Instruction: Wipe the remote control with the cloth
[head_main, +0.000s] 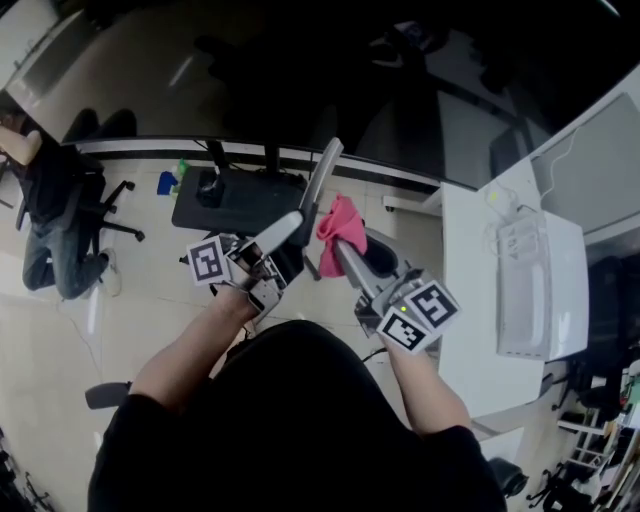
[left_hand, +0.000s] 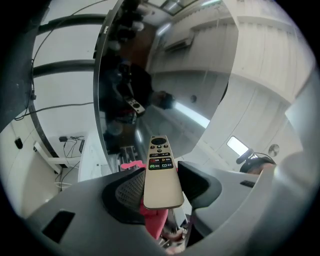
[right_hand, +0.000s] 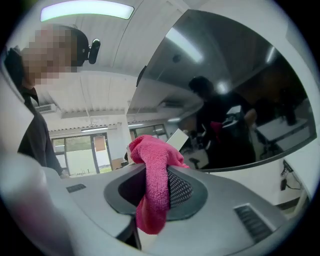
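Noted: left tool clamps the remote control by its bottom end only (held aloft); right tool pinches the pink cloth. Hard wiping could lever the remote control loose.

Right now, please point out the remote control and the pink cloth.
remote control (left_hand: 162, 187): left gripper view, plain body below the buttons.
pink cloth (right_hand: 155, 175): right gripper view, middle of the hanging fold.

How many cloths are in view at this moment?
1. The pink cloth is pinched in the right gripper, beside the remote control held by the left gripper. No other shows.
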